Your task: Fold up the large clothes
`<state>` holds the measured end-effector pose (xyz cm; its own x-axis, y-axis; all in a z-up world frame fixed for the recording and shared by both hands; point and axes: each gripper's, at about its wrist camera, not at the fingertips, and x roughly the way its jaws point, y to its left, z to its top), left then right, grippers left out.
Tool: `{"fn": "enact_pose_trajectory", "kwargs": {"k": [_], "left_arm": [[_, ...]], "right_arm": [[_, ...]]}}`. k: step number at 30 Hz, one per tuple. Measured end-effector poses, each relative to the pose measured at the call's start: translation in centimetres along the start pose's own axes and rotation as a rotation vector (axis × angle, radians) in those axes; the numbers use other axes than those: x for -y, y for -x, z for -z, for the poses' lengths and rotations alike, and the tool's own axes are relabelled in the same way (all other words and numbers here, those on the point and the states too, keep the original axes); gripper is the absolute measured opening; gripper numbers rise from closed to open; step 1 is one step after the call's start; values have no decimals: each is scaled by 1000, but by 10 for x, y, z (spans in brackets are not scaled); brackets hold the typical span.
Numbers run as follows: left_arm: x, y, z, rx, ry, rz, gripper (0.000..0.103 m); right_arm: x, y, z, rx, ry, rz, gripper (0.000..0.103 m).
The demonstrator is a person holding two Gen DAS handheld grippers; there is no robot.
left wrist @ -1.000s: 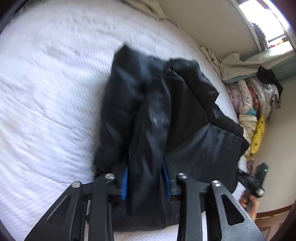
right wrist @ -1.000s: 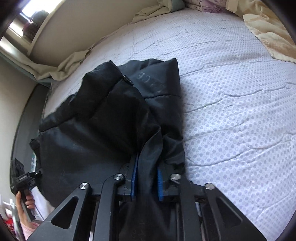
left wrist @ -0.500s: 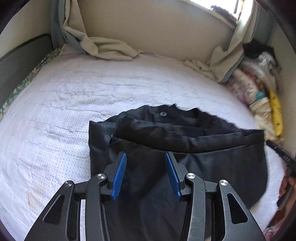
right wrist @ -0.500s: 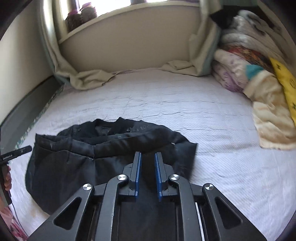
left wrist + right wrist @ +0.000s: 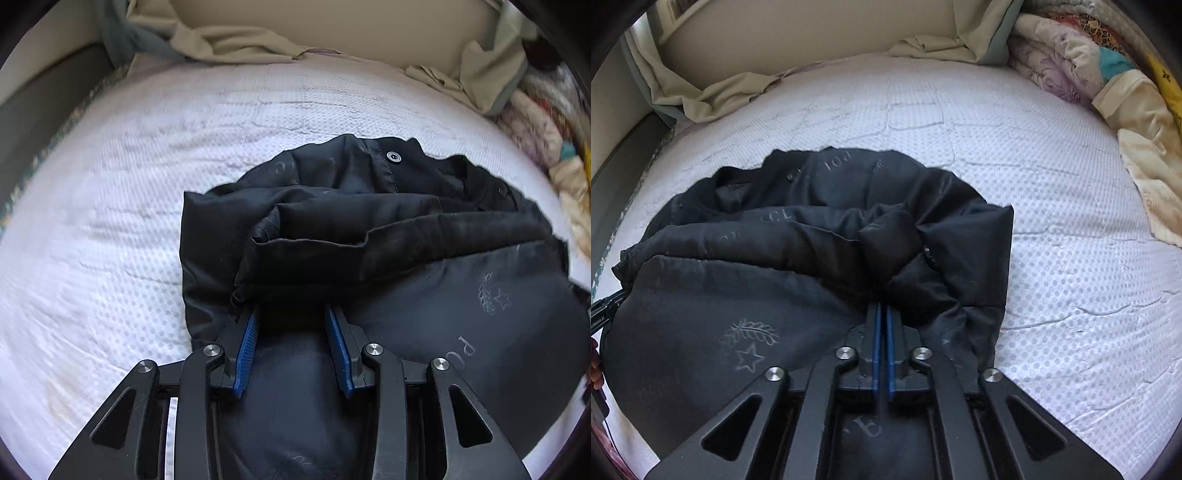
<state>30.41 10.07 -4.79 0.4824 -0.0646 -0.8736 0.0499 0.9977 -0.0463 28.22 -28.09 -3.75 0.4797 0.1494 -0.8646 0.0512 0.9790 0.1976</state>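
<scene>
Left wrist view. Your left gripper (image 5: 291,314) enters from 6 o'clock with its blue-padded fingers (image 5: 246,347) spread apart, clamping nothing. The black jacket (image 5: 369,236) lies on the white mattress (image 5: 110,221); dark lining runs under and between the fingers, and a rolled fold of padded cloth sits just beyond the tips, toward 12 o'clock. The garment spreads from the centre to 3 o'clock, where the lens rim cuts it off. A snap button (image 5: 394,156) shows near its far edge at 1 o'clock. Pale printed marks on the lining at 4 o'clock are only partly legible. Whether the fingertips touch the fold cannot be told. Beige bedding (image 5: 229,40) bunches at 11 o'clock; a stack of folded linens (image 5: 543,122) at 2 o'clock is blurred.

Right wrist view. Your right gripper (image 5: 881,314) enters from 6 o'clock, its fingers drawn nearly together on a gather of the jacket (image 5: 812,236) at the tips; a thin slit remains between the pads nearer the camera. The garment bunches from the tips out to 9 o'clock and 12 o'clock, with bare mattress (image 5: 1071,221) at 3 o'clock. A leaf-and-star print (image 5: 750,343) shows at 8 o'clock; other lettering is faint. The gripper body hides the cloth beneath it. Folded linens (image 5: 1082,55) stack at 1 o'clock. At 9 o'clock, a dark tool edge (image 5: 605,306) is cut off.
</scene>
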Motion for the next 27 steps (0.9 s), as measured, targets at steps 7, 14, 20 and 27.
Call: {"fn": "enact_pose_trajectory", "kwargs": {"k": [7,14,20,27], "left_arm": [[-12,-4,12,27,77,52,39],[-18,-12,13,58,102,87,39],[-27,-14,18,104,146,136,39],[-35,-15,21,113,154,150,38]], "right_arm": [[3,-7,8,11,3,-13,0],[0,-9,12,45,1,7,0],[4,-9,14,65,-15,-12,0],[3,-6,18,83,-1,9,0]]}}
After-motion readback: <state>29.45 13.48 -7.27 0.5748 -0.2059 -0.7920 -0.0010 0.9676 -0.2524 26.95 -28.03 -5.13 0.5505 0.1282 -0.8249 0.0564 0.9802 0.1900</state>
